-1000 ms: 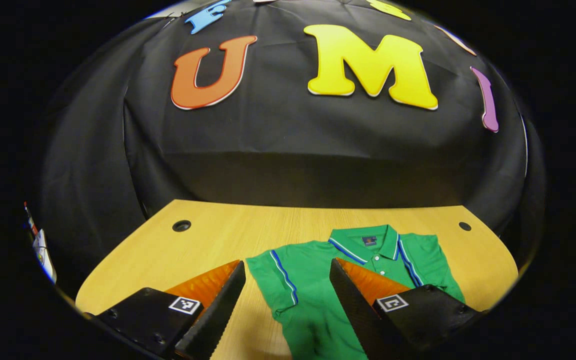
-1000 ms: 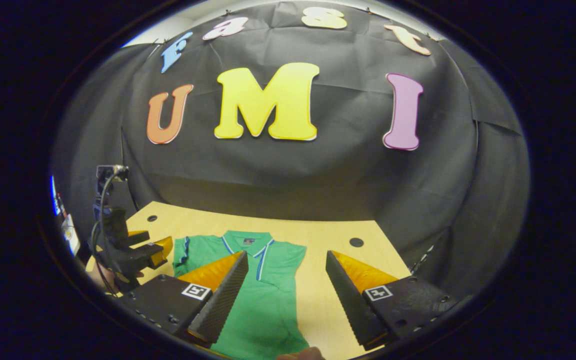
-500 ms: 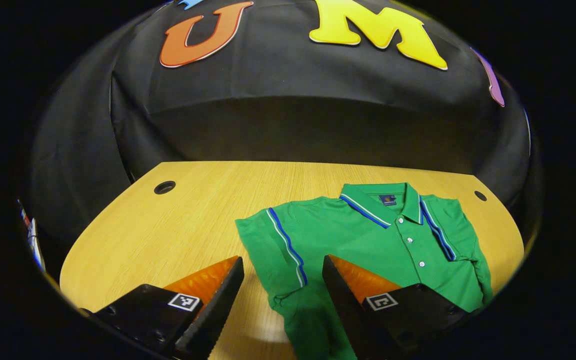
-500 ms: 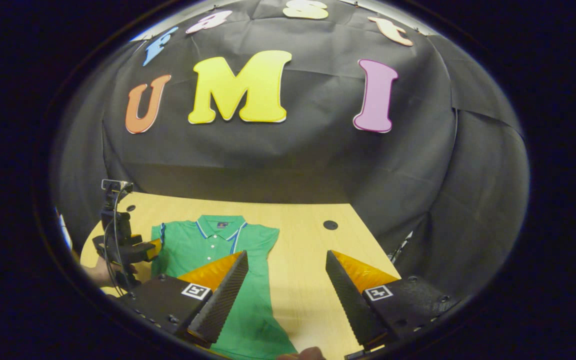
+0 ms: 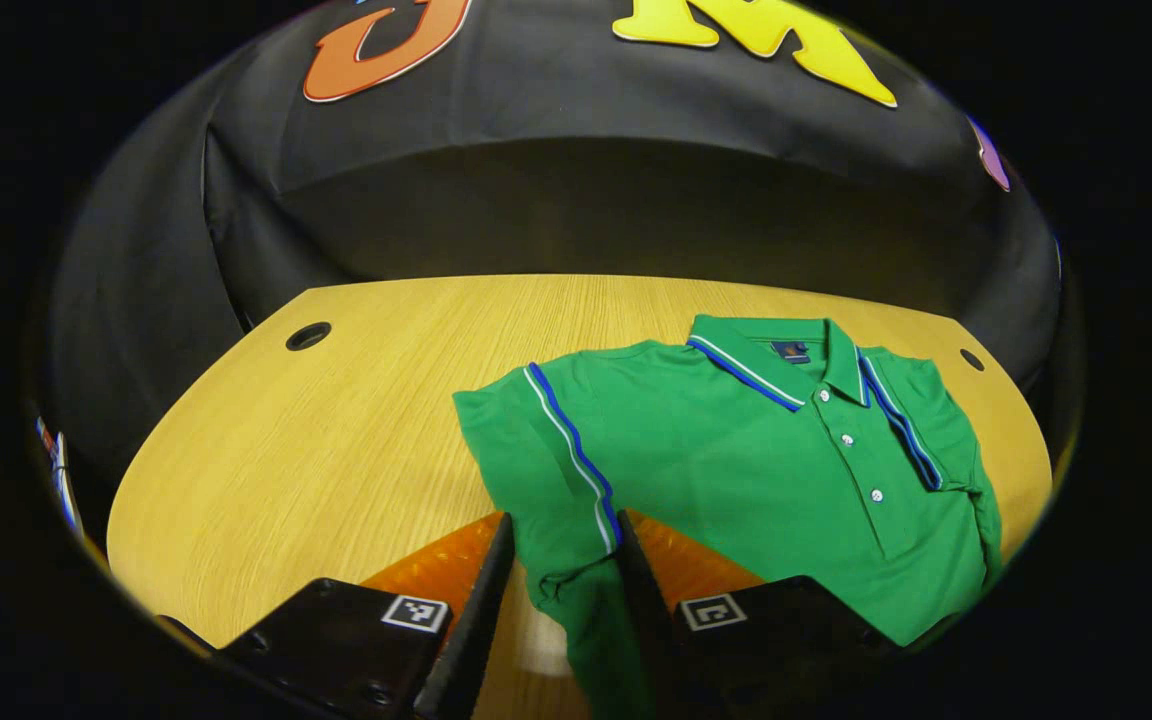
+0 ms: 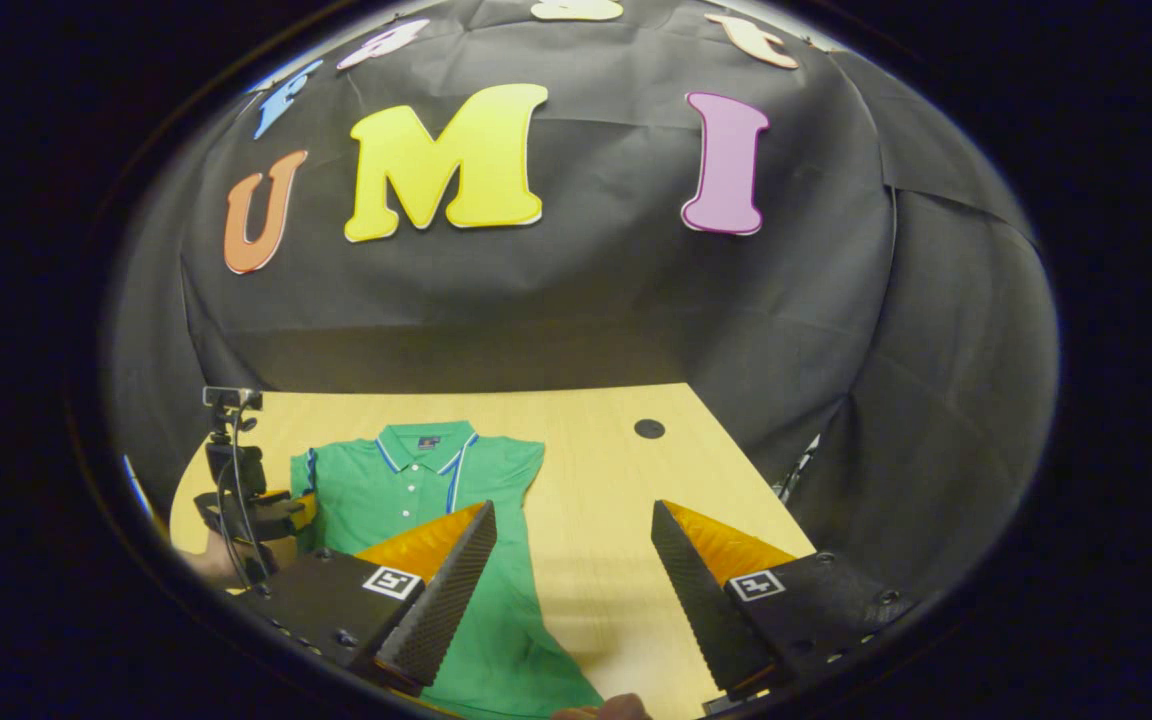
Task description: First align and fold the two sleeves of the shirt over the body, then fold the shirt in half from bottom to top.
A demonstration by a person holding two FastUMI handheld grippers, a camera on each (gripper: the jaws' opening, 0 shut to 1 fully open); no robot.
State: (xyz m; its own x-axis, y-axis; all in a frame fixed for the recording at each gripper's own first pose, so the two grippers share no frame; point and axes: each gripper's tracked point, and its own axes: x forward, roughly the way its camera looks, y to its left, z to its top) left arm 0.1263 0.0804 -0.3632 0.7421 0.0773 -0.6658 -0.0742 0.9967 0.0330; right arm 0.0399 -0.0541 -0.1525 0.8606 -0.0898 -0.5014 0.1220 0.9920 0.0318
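Note:
A green polo shirt (image 5: 736, 450) with blue-and-white trim lies flat, collar away from me, on the wooden table (image 5: 336, 440). In the left gripper view my left gripper (image 5: 564, 515) is down at the shirt's near sleeve (image 5: 556, 470). Its fingers are narrowed around the cuff, and a strip of table still shows beside one finger. In the right gripper view the shirt (image 6: 416, 490) lies at the lower left. My right gripper (image 6: 573, 505) stands open over bare table beside the shirt's other side. There the left gripper (image 6: 256, 510) shows at the far sleeve, held by a hand (image 6: 201, 565).
Round cable holes sit near the table's back corners (image 5: 308, 336) (image 5: 971, 359) (image 6: 649, 428). Black cloth walls close off the back and sides. Bare wood stretches left of the shirt in the left gripper view and right of it in the right gripper view.
My left gripper has come down and forward onto the near sleeve, and its fingers have narrowed around the cuff. The right gripper has drifted slightly and stays open.

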